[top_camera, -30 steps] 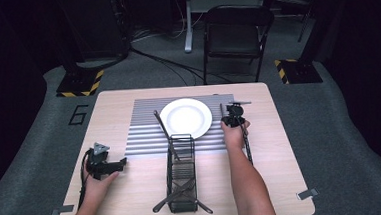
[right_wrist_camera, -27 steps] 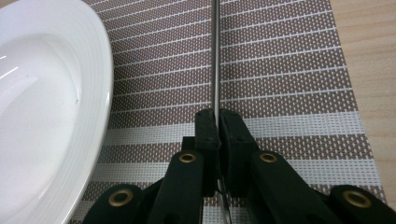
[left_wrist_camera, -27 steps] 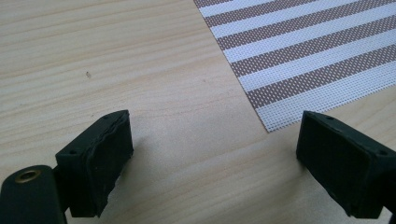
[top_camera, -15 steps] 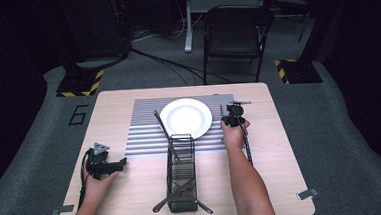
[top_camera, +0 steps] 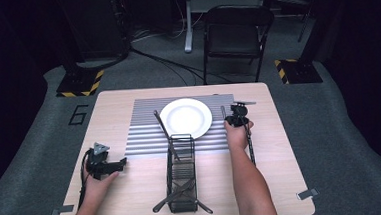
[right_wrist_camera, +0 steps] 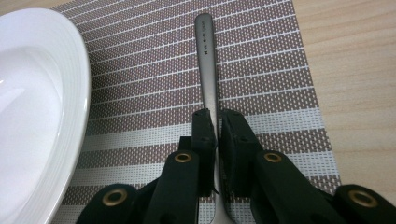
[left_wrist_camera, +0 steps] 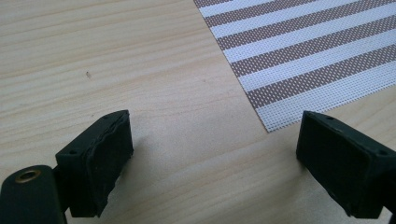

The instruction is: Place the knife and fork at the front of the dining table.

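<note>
Steel, matte and grey — the utensil handle (right_wrist_camera: 208, 60) lies flat on the striped placemat (right_wrist_camera: 261, 70), just right of the white plate (right_wrist_camera: 37, 107), and the right gripper (right_wrist_camera: 217, 140) has its two black jaws pressed together on it partway along the shaft. The work in hand looks like setting cutlery beside the plate from the wire caddy (top_camera: 181, 173) near the person's edge of the table (top_camera: 276, 147). In the high view the right gripper (top_camera: 238, 115) sits at the plate's (top_camera: 185, 119) right, while the left gripper (top_camera: 101, 163) rests on bare wood, well apart from everything; its own view shows its jaws standing wide apart with nothing between them, a placemat corner (left_wrist_camera: 299, 60) just ahead. The risk from here, as I judge it: the grip is narrow on a slick, thin shaft, so a lift could let the handle pivot or slip, and a release made before it lies fully flat could send it skating crooked or knocking against the plate's rim. Stamped lettering runs along the handle's end, too small to read; a large "6" (top_camera: 78, 114) is marked on the floor beside the table's far left corner.
</note>
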Motion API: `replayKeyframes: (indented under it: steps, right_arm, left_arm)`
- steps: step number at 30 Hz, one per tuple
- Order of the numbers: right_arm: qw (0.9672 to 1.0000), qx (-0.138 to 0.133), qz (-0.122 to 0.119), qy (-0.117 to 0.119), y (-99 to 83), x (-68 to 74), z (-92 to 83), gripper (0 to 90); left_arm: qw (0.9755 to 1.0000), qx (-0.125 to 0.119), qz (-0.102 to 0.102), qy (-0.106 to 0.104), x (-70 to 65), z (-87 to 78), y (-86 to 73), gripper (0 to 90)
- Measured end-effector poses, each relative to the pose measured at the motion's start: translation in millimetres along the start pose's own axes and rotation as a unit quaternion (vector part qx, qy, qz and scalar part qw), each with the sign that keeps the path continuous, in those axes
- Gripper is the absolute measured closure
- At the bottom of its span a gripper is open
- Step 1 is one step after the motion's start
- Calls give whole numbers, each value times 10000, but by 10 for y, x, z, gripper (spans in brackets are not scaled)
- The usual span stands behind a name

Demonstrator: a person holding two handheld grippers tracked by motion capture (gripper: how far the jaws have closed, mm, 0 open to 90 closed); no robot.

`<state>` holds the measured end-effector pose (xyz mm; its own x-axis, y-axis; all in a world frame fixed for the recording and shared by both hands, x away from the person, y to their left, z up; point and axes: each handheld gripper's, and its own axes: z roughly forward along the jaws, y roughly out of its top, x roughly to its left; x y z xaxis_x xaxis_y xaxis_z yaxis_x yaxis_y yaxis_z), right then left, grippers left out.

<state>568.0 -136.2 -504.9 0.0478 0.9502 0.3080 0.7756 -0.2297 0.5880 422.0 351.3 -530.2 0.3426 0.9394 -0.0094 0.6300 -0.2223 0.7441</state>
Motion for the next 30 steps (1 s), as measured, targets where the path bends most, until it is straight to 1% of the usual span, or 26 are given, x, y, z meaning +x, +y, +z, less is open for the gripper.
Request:
replayKeyframes:
  steps: [1,2,4,7,11,12,13,15,17,18,19,21,22,24,25,27,29,30]
  right_arm:
    - [10000,0,0,0,0,0,0,834]
    - [10000,-52,-75,1,5,-13,-16,831]
    - [10000,-58,-49,1,8,-10,-30,830]
    - [9999,-96,-121,-33,18,-25,-76,830]
    - [9998,-133,-174,-16,16,-32,-144,829]
    - [9997,-125,-219,-5,9,-24,-185,827]
    - [9997,-125,-219,-5,9,-24,-185,827]
    - [9993,-152,-349,-34,0,-18,-226,823]
    - [9990,-150,-427,-9,-10,-17,-262,817]
    - [9986,-196,-500,12,-17,-19,-275,812]
    - [9983,-153,-569,-37,-31,-1,-308,803]
    - [9972,-211,-712,-22,-48,4,-336,797]
    - [9974,-191,-699,-5,-60,13,-354,792]
    - [9967,-218,-786,31,-81,11,-377,783]
    - [9968,-202,-773,24,-100,20,-394,779]
    - [9959,-236,-869,61,-132,11,-417,775]
    - [9958,-218,-888,94,-163,6,-441,766]
    - [9949,-258,-965,110,-174,-8,-448,757]
  left_arm:
    - [10000,-19,-5,3,-1,2,-1,105]
    - [10000,-17,-3,1,0,2,-1,105]
    - [10000,-1,-1,-8,1,-1,0,105]
    - [10000,0,1,0,0,0,0,105]
    - [10000,-21,-3,0,0,3,-1,105]
    - [10000,-10,-2,0,0,1,-1,105]
    - [10000,-2,-2,3,0,0,0,105]
    - [10000,-21,-4,0,0,3,-1,105]
    - [10000,-5,1,1,0,0,0,105]
    - [10000,-23,-4,0,0,3,-2,105]
    - [10000,-18,-4,1,0,2,-1,105]
    - [10000,1,2,-1,0,0,0,105]
    - [10000,-1,1,0,0,0,0,105]
    - [10000,-17,-3,2,0,2,-1,105]
    - [10000,56,10,-16,2,-9,4,105]
    - [10000,44,0,-8,0,-7,3,105]
    - [10000,30,1,-11,0,-5,2,106]
    - [10000,29,-4,-11,0,-5,2,106]
